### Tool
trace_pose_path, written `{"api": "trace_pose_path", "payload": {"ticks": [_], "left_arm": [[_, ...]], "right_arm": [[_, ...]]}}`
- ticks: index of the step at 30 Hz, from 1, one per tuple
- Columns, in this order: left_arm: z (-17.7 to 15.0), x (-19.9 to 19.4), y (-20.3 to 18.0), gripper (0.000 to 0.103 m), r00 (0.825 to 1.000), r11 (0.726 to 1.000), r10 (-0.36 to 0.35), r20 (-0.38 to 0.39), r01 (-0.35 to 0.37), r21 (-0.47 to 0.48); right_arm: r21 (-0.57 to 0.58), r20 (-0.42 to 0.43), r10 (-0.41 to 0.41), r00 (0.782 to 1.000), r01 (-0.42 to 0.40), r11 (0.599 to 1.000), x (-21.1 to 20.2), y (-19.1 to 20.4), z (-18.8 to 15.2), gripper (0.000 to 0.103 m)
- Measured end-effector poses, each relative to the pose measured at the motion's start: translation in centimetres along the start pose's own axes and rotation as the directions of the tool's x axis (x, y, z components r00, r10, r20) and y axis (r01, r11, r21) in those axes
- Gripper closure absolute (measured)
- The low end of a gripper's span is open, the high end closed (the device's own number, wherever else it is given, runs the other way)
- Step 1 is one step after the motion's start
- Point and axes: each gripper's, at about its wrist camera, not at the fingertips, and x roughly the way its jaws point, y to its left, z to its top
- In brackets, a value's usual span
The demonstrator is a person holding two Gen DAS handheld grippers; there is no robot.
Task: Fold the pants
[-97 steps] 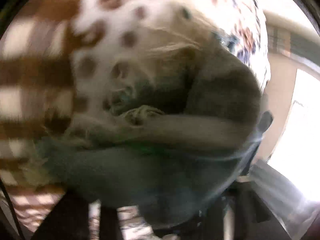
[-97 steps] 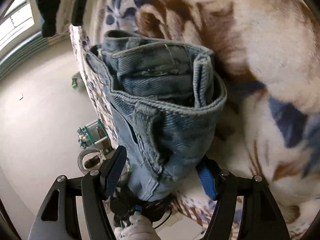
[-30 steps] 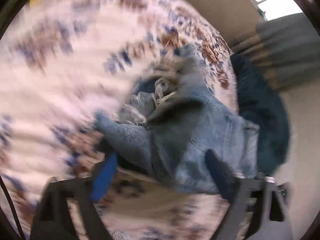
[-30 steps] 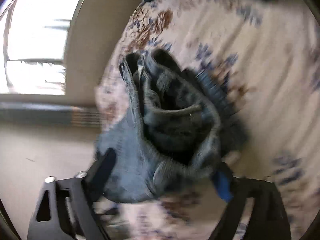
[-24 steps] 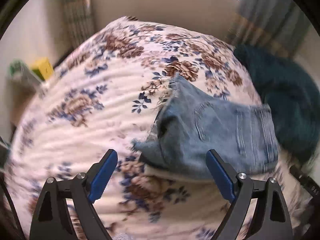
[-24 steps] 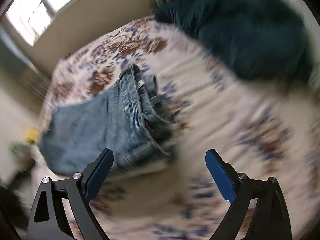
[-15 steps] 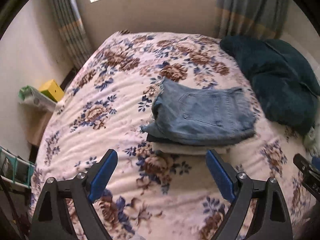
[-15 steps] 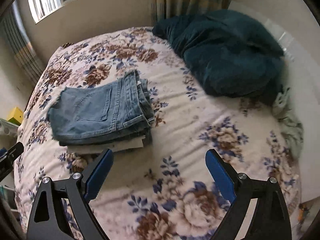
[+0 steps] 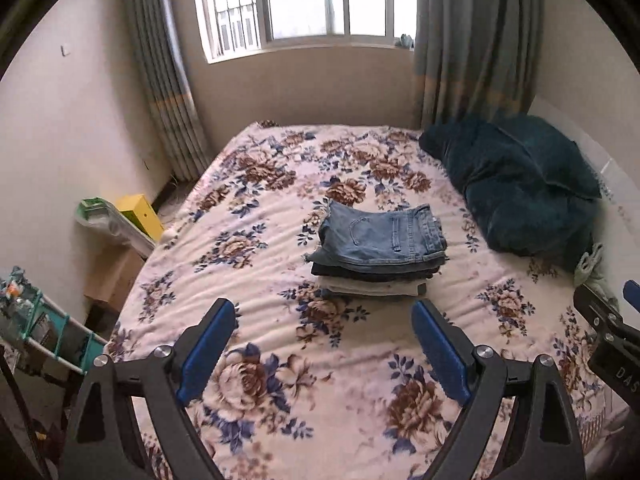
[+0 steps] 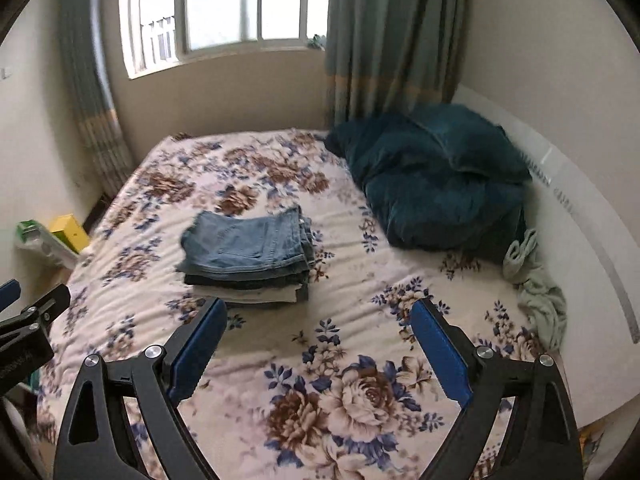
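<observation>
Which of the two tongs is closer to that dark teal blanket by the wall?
Right, probably. The right tongs hang open with the teal blanket ahead, slightly right. The left tongs sit further left, the blanket far to their right.

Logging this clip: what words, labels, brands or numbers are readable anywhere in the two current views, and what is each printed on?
"DAS": white letters, cut off by the frame edge, on the black body of the right gripper seen in the left wrist view.
Left gripper body in the right wrist view: faint white print, too blurred to read.
Yellow box beside the bed: no readable print.
Folded jeans: no readable tag.
</observation>
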Motion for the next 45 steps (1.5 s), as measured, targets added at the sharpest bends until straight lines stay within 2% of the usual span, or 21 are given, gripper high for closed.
{"api": "trace_pose_path", "payload": {"ticks": [7, 13, 17, 23, 29, 32, 34, 45], "left_arm": [[-3.4, -10.5, 1.2, 0.013, 0.998, 0.999, 0.028, 0.048, -0.027, -0.03], [-5.4, -17.6, 1.7, 0.013, 0.996, 0.999, 0.035, 0.078, -0.032, -0.038], [-5.8, -21.0, 1.9, 0.013, 0.995, 0.999, 0.018, 0.102, -0.015, -0.032], [-6.6, -24.2, 2.3, 0.013, 0.991, 1.0, 0.008, 0.136, -0.005, -0.017], [-7.3, -24.3, 2.5, 0.013, 0.995, 1.0, -0.007, 0.104, 0.008, -0.004], [-6.8, -23.3, 2.4, 0.005, 0.997, 1.0, -0.004, 0.073, 0.004, -0.003], [-6.5, -22.8, 2.4, 0.004, 0.998, 1.0, -0.005, 0.062, 0.005, -0.001], [-3.8, -21.8, 2.4, 0.003, 0.987, 0.999, 0.043, 0.153, -0.044, 0.003]], "right_arm": [[-0.036, 0.065, 0.088, 0.994, -0.086, 0.996, -12.6, -0.7, -2.9, 0.008], [-0.028, 0.082, 0.119, 0.99, -0.117, 0.993, -22.0, -2.2, -5.3, 0.008], [-0.023, 0.113, 0.127, 0.985, -0.125, 0.992, -28.1, -3.2, -6.1, 0.008], [-0.034, 0.137, 0.134, 0.981, -0.131, 0.991, -33.5, -3.2, -6.8, 0.008], [-0.042, 0.105, 0.141, 0.984, -0.137, 0.99, -35.2, -2.7, -7.6, 0.008], [-0.032, 0.095, 0.124, 0.988, -0.121, 0.992, -34.7, -2.9, -7.3, 0.008], [-0.019, 0.092, 0.119, 0.989, -0.118, 0.993, -34.1, -3.1, -6.6, 0.007], [0.017, 0.139, 0.037, 0.99, -0.04, 0.999, -31.3, -3.5, -2.4, 0.007]]}}
